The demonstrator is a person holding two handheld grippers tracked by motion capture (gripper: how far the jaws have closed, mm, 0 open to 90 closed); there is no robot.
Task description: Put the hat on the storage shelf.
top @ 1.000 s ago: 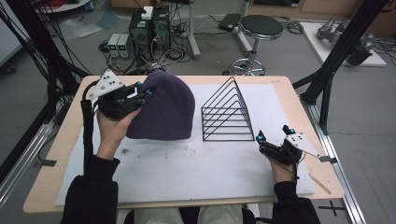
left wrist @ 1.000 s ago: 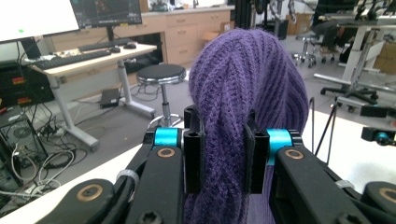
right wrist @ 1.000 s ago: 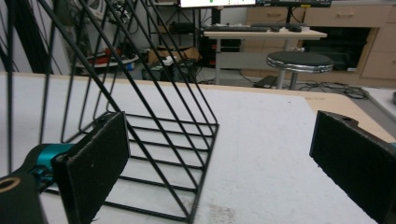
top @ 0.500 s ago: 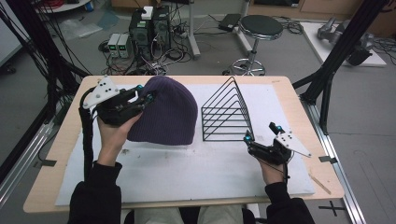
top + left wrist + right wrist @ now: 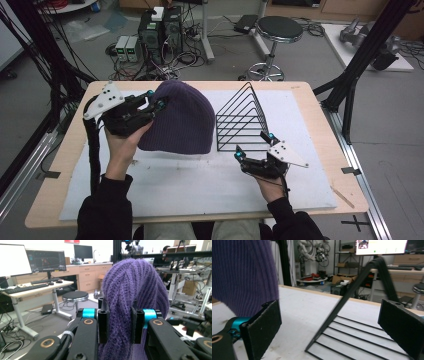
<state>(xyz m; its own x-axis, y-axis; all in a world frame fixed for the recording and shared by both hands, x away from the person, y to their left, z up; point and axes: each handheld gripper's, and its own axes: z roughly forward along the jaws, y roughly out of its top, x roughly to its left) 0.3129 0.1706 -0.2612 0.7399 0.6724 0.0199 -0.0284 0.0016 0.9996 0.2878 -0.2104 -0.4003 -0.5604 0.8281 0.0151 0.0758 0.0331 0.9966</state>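
Beanie (image 5: 181, 120) pinched left of rack (image 5: 242, 120).
Left gripper (image 5: 156, 101) is clamped on its knit; right gripper (image 5: 252, 145) is held open before the rack's near corner.

Beanie (image 5: 182, 120): purple ribbed knit cloth, matt, soft. Rack (image 5: 240, 122): thin black wire metal, smooth. Table (image 5: 320, 107): light wood edge, white matt sheet on top. Gripper pads (image 5: 263, 331): black, rough-textured.

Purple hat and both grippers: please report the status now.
Left gripper shut on purple knit hat, lifted. Right gripper open, empty, low by black wire rack. Rack beside hat, on white mat.
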